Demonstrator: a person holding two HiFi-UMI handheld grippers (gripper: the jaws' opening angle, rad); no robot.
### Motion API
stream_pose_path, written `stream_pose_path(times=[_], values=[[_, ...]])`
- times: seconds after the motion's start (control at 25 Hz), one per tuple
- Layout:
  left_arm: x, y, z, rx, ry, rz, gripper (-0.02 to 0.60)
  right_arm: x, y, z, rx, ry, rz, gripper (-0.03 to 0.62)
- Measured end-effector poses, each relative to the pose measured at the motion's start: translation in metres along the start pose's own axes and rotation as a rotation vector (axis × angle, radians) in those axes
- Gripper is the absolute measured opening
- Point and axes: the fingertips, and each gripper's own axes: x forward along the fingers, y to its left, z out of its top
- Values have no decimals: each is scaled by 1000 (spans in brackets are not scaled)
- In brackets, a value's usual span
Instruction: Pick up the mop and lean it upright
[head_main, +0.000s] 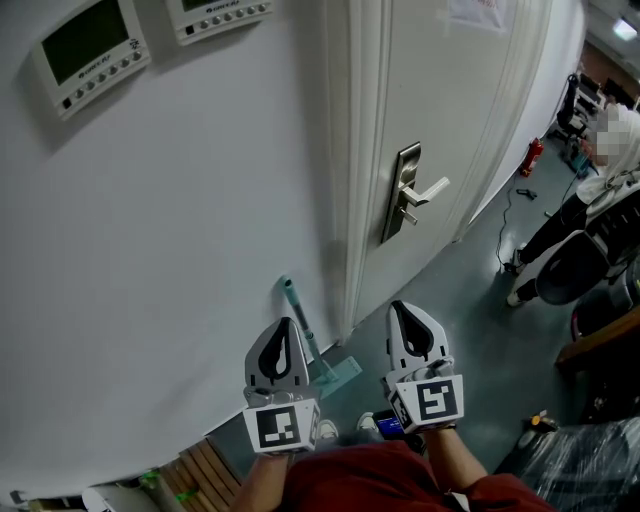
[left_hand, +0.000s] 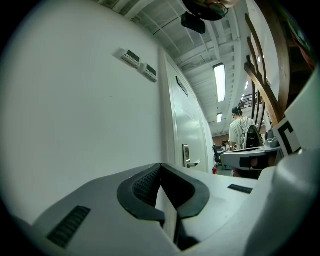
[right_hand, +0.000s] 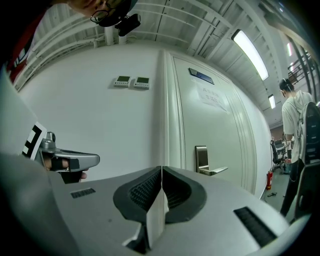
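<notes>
well, the mop stood on the floor below the two grippers. its pale teal pole slanted up to touch the white wall just beside the door frame, and its flat teal head sat at the foot. it looked already leaned upright, so the task seemed done or not under way.

the left gripper had its jaws pressed together on nothing, and so did the right gripper. both were held level, side by side, above the mop and apart from it.

the mop was probably light, with a stiff, thin, smooth pole. ribbed pads could pinch that pole, though it might twist or slide between them. the best hold seemed to be the upper half of the pole, well away from the head, with the head's edge left on the floor as a pivot. on that smooth floor the head might skid out.

as for writing, the two wall control panels bore a small mark under their screens, too small to read. a sheet on the door was illegible.
</notes>
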Motion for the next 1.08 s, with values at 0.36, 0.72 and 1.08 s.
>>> stream_pose_path(times=[0.36,0.72,1.08], values=[[-2,-4,-1,1,5,-7,15,-5,3,4,-19,-9,0,18],[-3,-6,-3,3,5,-13,14,-9,1,6,-20,-14,-4,18],[0,-10,-5,3,9,-21,14,-9,0,12,-25,-2,-19,18]])
